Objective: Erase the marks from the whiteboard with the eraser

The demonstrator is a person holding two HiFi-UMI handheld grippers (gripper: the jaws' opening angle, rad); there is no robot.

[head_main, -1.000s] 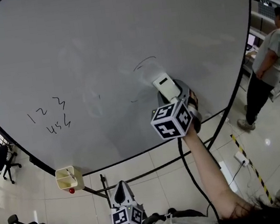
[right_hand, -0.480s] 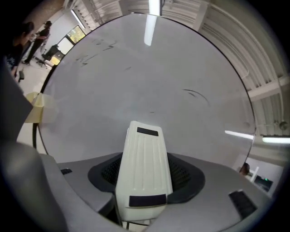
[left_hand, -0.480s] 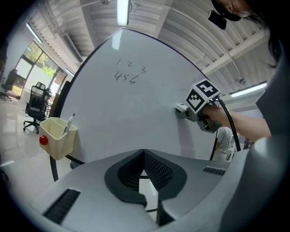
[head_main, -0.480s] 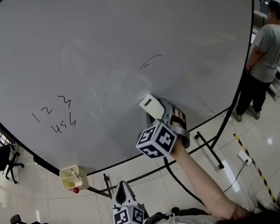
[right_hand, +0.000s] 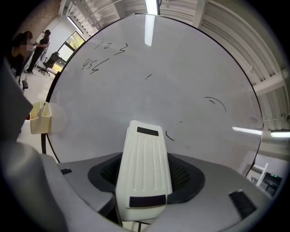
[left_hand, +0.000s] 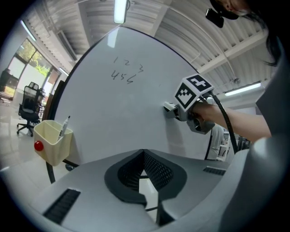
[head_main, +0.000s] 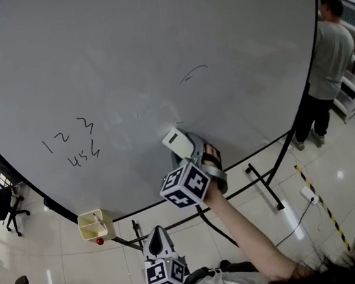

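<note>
Your right gripper is clenched on the white eraser, whose far end sits at the whiteboard, low of centre. Your left gripper hangs below the board, jaws closed on nothing.

To wipe well, I'd lay the eraser flat instead of riding on its tip, press evenly, and overlap your passes. The small curved stroke lies just off the tip at 1 o'clock, so it makes sense to take it first. Then take the arc at 12 o'clock and the handwritten digits far out at 9 o'clock.

The felt face is turned away from every view, so how fully it bears on the board can't be told. Faint smears are hard to separate from glare.
</note>
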